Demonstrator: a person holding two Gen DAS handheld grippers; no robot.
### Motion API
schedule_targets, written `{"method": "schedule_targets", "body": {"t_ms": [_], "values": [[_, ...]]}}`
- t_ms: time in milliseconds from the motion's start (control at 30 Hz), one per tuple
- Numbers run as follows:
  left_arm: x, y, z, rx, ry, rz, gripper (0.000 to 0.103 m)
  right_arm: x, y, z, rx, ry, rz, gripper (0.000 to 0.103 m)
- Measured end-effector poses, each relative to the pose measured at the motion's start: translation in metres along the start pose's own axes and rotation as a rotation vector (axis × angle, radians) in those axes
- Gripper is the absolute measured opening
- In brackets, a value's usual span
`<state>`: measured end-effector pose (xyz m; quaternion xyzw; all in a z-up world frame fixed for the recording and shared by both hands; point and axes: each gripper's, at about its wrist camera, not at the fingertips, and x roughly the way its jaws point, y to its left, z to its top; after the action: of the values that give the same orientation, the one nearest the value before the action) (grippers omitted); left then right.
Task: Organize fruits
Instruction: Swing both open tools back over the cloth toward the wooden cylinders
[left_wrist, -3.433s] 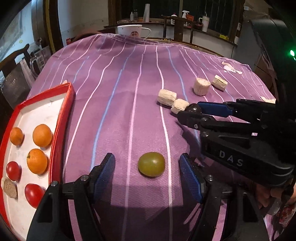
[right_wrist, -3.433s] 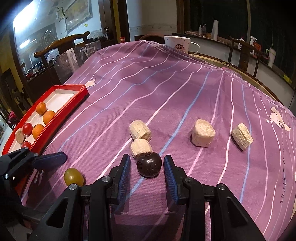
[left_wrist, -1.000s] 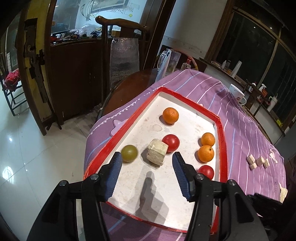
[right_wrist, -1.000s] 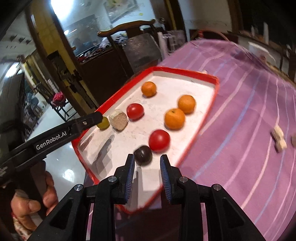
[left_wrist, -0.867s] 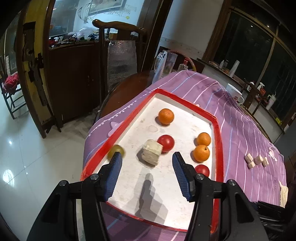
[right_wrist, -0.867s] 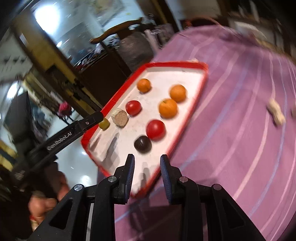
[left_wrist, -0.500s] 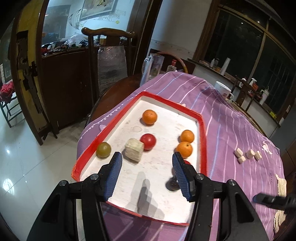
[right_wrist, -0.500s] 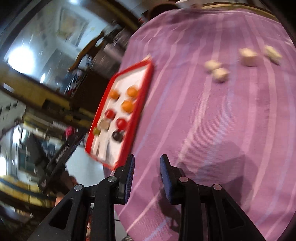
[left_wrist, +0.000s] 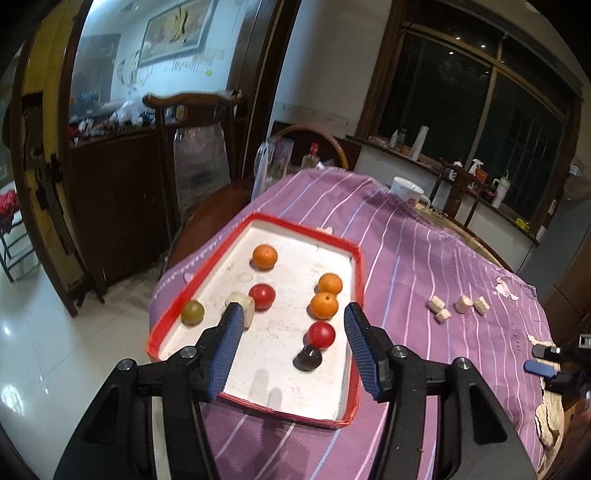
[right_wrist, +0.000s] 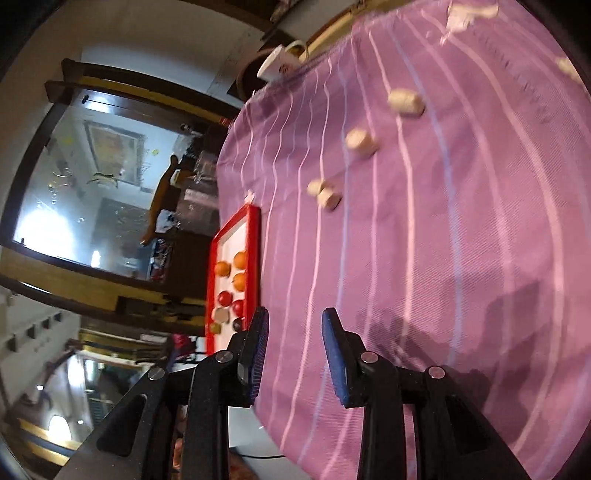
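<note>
**Both grippers empty, fruit in tray**

Left gripper (left_wrist: 293, 345) spread wide, holding nothing, above the red tray (left_wrist: 355, 258) at frame centre; oranges (left_wrist: 324, 305), tomatoes (left_wrist: 321, 333), green fruit (left_wrist: 192, 312) and dark plum (left_wrist: 308, 358) lie inside. Right gripper (right_wrist: 293, 356) also parted and empty, tray lower left of its view, well apart. Left is nearer. Pale chunks (left_wrist: 458, 307) sit on the cloth, right of the tray.
</note>
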<state>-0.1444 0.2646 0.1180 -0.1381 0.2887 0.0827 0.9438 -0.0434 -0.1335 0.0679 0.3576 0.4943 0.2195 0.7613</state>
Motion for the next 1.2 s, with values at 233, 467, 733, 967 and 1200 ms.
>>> {"method": "schedule_targets", "body": {"t_ms": [233,467,733,967,1200], "values": [[-0.028,-0.017,0.009,0.099,-0.077,0.014,0.056,-0.047,0.026,0.006,-0.182,-0.082,-0.232,0.034],[-0.055,-0.023,0.036,0.137,-0.114,-0.08,0.056,-0.102,0.059,0.008,-0.36,-0.167,-0.465,0.034],[-0.085,-0.029,0.088,0.274,-0.182,0.029,0.056,-0.167,0.107,0.026,-0.475,-0.221,-0.695,0.034],[-0.102,-0.056,0.149,0.426,-0.254,0.215,0.056,-0.268,0.188,0.074,-0.491,-0.399,-0.844,0.034],[-0.053,-0.103,0.159,0.456,-0.174,0.179,0.056,-0.253,0.203,0.126,-0.51,-0.459,-0.809,0.054]]}}
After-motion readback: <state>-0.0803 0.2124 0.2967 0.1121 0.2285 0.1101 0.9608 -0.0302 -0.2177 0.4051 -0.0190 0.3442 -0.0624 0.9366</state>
